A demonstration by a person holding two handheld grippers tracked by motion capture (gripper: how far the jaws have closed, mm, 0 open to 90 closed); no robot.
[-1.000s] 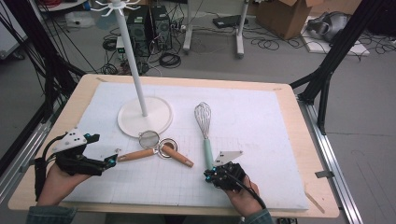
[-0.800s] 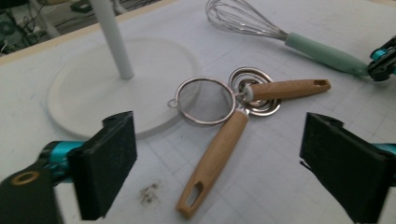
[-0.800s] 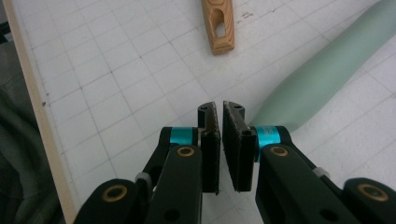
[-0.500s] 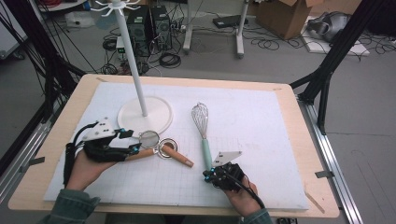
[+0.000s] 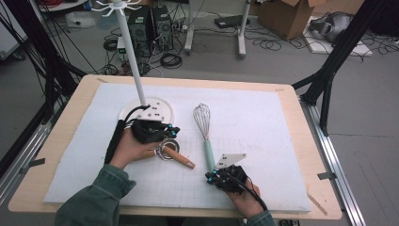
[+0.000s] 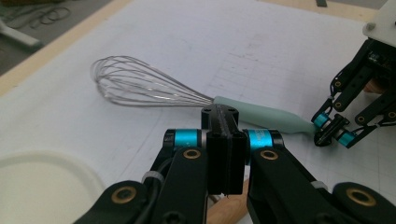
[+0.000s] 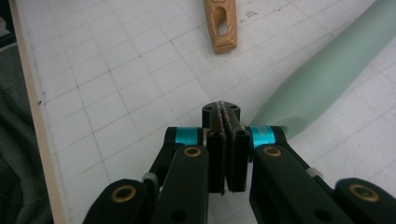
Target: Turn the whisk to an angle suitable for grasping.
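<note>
A whisk (image 5: 202, 117) with a mint-green handle (image 5: 208, 153) lies on the white mat, wire head pointing away. To its left lie wooden-handled utensils (image 5: 170, 151) with round metal heads. My left gripper (image 5: 173, 131) hovers just above those heads, shut with nothing between its jaws; in the left gripper view its tips (image 6: 219, 114) point toward the whisk (image 6: 140, 86). My right gripper (image 5: 210, 177) rests shut at the near end of the whisk handle (image 7: 322, 84), its tips (image 7: 222, 110) beside the handle and not on it. A wooden handle end (image 7: 219, 21) lies just ahead.
A white stand with a round base (image 5: 160, 109) and tall pole (image 5: 131, 52) rises right behind my left hand. The white gridded mat (image 5: 282, 141) covers the wooden table (image 5: 310, 141). Cables and boxes lie on the floor beyond the far edge.
My left gripper has travelled from the table's left edge rightward and forward, ending over the metal utensil heads by the stand base. The right gripper and the whisk have stayed put.
</note>
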